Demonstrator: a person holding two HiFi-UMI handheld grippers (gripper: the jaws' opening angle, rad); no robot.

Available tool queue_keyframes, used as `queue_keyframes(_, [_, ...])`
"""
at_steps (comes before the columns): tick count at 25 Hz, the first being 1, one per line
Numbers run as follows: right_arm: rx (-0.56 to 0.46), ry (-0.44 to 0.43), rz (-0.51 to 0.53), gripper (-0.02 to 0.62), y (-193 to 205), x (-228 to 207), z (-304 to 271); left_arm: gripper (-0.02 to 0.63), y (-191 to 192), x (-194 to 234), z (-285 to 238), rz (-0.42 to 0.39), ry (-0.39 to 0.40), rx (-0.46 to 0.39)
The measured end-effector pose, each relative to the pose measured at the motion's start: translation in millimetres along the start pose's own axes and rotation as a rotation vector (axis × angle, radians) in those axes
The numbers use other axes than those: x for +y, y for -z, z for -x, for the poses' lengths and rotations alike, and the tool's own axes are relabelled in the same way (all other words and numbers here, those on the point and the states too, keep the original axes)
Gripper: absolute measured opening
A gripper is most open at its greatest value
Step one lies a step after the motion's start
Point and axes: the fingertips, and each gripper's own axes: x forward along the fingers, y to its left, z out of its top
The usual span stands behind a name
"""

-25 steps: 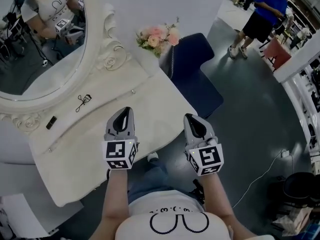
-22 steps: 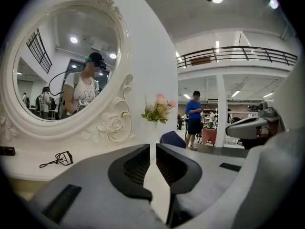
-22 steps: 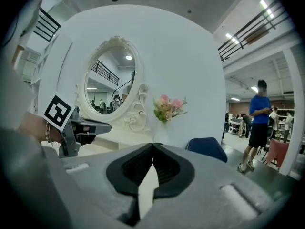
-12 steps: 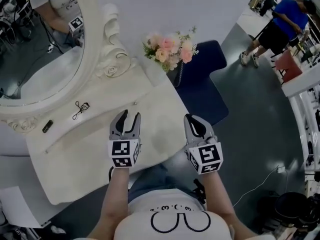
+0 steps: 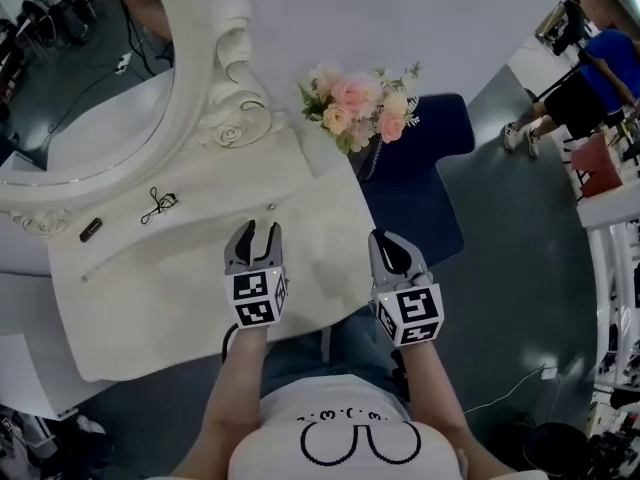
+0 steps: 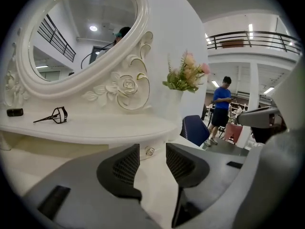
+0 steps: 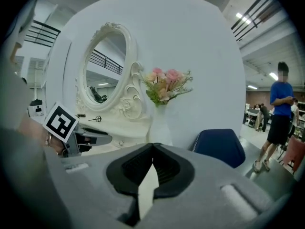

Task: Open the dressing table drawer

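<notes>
The white dressing table has a shallow drawer under its upper shelf, shut, with a small knob at each end. Its right knob shows in the left gripper view, straight ahead between the jaws and a short way beyond the tips. My left gripper hovers over the tabletop just short of that knob, open and empty. My right gripper hangs beside the table's right edge, shut with nothing in it; its tips meet.
The drawer's left knob is far left. An eyelash curler and a small dark object lie on the shelf below the oval mirror. Flowers stand at the table's right end, beside a navy chair. A person stands far right.
The left jaws have gone from shut to open. Both grippers have come lower and nearer the table, and the left one now sits closer to the right knob.
</notes>
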Motion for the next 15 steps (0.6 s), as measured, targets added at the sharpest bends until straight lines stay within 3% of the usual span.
queue_keyframes(8, [0.029,-0.184,0.078,0.000,-9.0,-16.8,-44.5,0.169,13.9,3.4,-28.5,0.074,-0.178,0.038])
queue_keyframes(15, [0.048,-0.281,0.131,0.000,-10.8,-25.6,-68.8,0.169,24.5,5.8,-58.7,0.109,-0.255,0.071])
